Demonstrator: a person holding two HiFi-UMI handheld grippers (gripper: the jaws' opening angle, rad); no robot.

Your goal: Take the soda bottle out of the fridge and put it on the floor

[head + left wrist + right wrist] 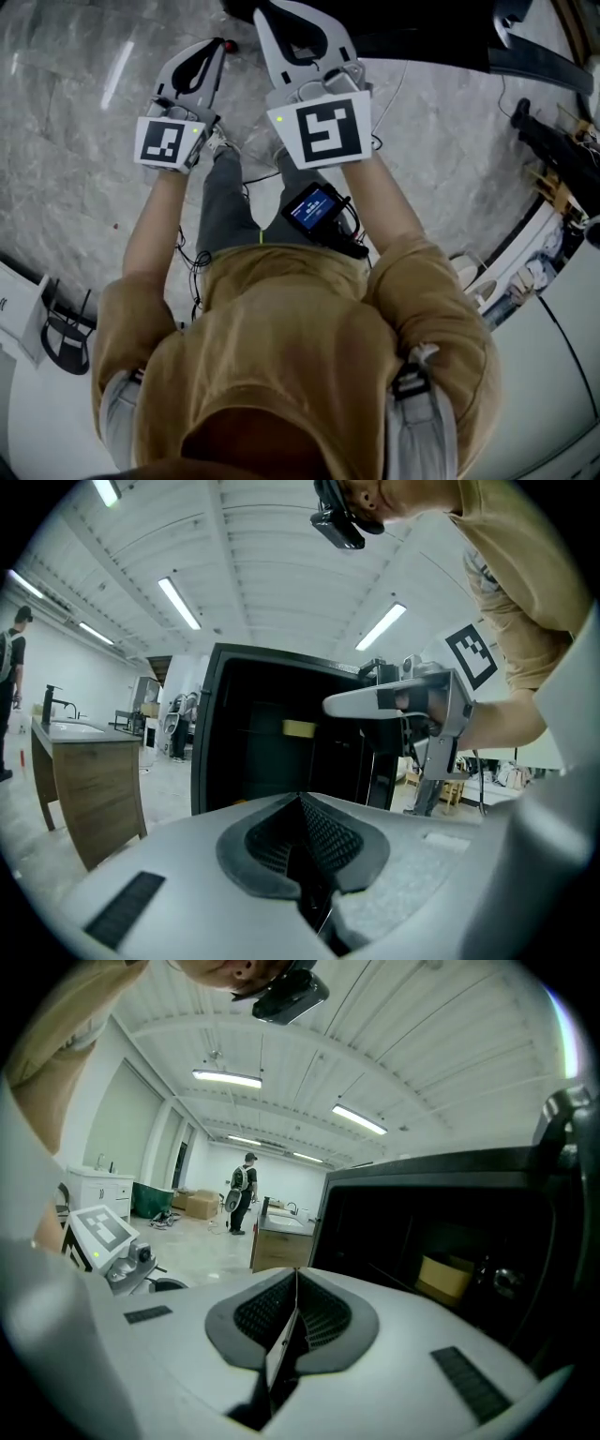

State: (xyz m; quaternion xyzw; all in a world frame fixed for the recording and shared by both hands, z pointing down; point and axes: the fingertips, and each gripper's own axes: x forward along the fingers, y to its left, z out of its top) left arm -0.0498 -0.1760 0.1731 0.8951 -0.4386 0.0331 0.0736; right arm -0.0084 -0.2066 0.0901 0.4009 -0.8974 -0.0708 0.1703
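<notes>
A black fridge [211, 733] stands ahead of both grippers, its dark front also filling the right of the right gripper view [450, 1232]. Inside I make out only a yellow box [300, 727] [443, 1277]; no soda bottle shows in any view. My left gripper [305, 808] is shut with nothing between its jaws. My right gripper [292, 1283] is also shut and empty. In the head view both are held out side by side above the marble floor, the left gripper [211, 49] a little lower in the picture than the right gripper [281, 11].
A wooden counter with a sink [84, 771] stands left of the fridge, and a person [11, 667] is beside it. Another person [242, 1190] stands far back near cardboard boxes [192, 1204]. Black stands and cables [553, 141] lie at the right on the floor.
</notes>
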